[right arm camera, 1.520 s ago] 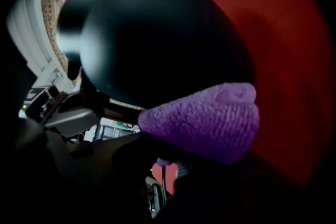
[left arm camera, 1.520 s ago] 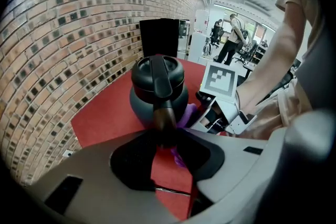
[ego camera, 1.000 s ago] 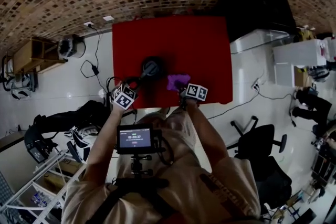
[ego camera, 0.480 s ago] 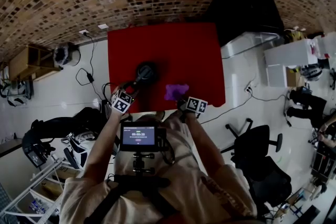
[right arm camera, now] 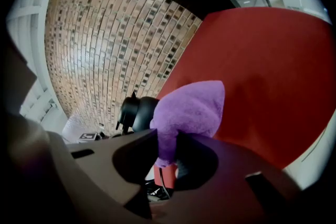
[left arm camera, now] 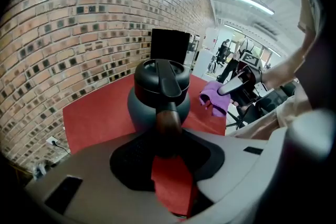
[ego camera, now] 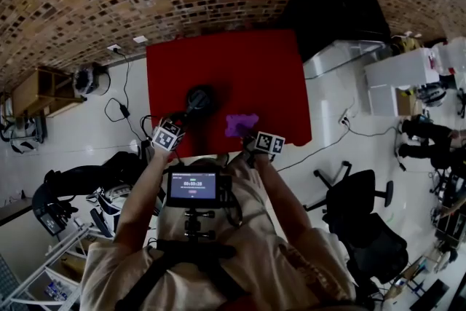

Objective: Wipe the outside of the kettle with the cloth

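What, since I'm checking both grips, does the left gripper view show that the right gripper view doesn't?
Only the left gripper view: the left gripper, whose jaws have just been closing, clamped on the wooden kettle handle. It also shows the right gripper from outside.
Only the right gripper view: the purple cloth pinched between the right gripper's jaws, and the left gripper's marker cube beside the kettle.
Both: the kettle, the cloth, the red table and the brick wall.
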### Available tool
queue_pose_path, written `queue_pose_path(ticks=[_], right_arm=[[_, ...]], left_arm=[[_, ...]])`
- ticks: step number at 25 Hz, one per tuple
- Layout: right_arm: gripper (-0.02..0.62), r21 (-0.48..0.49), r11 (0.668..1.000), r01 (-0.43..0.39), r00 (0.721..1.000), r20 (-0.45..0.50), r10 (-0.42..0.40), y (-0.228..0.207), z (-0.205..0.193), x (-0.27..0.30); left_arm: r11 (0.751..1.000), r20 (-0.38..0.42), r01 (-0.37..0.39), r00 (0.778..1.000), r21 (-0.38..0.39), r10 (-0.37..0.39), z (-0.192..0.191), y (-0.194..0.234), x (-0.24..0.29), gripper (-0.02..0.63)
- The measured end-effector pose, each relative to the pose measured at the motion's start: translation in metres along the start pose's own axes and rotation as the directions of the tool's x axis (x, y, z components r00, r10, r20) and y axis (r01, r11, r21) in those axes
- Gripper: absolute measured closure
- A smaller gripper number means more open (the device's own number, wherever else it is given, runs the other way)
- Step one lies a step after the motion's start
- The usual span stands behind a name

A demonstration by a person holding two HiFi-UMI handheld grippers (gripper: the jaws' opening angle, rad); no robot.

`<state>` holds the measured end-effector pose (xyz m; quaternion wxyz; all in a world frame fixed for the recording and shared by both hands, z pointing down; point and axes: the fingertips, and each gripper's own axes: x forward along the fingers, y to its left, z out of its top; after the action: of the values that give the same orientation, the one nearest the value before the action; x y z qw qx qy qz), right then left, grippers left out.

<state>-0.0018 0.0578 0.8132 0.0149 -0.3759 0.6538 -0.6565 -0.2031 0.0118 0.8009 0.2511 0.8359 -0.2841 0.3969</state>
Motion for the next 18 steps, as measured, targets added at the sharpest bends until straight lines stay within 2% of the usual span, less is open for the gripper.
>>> queue_pose_path(ticks=[3, 5, 9, 11, 15, 16, 18], right_arm=[[0.512, 0.011, 1.0, 0.005, 1.0, 0.025, -0.005, -0.006, 0.011, -0.012], [0.511, 0.02, 1.0, 0.008, 0.999, 0.037, -0.008, -0.008, 0.015, -0.019], [0.512, 0.03, 0.999, 0.011, 0.998, 0.054, -0.013, -0.013, 0.016, -0.026], [0.512, 0.033, 0.999, 0.011, 0.998, 0.057, -0.013, -0.014, 0.014, -0.026], [0.512, 0.046, 0.999, 0.004, 0.998, 0.058, -0.006, -0.012, 0.013, -0.023], [0.511, 0.046, 0.999, 0.001, 0.998, 0.06, -0.003, -0.011, 0.014, -0.022], [0.512, 0.044, 0.999, -0.003, 0.998, 0.065, 0.001, -0.01, 0.017, -0.023]], left_arm=[[0.994, 0.062, 0.053, 0.997, -0.099, -0.047, 0.014, -0.001, -0.001, 0.483], [0.979, 0.126, 0.093, 0.989, -0.178, -0.071, 0.024, 0.002, -0.005, 0.483], [0.919, 0.275, 0.208, 0.954, -0.335, -0.116, 0.039, 0.013, -0.01, 0.485], [0.896, 0.311, 0.248, 0.941, -0.368, -0.132, 0.045, 0.015, -0.011, 0.485], [0.882, 0.33, 0.284, 0.93, -0.376, -0.158, 0.056, 0.007, -0.008, 0.485], [0.867, 0.345, 0.301, 0.924, -0.398, -0.163, 0.058, 0.006, -0.007, 0.485], [0.811, 0.394, 0.352, 0.904, -0.468, -0.165, 0.061, 0.006, -0.003, 0.485]])
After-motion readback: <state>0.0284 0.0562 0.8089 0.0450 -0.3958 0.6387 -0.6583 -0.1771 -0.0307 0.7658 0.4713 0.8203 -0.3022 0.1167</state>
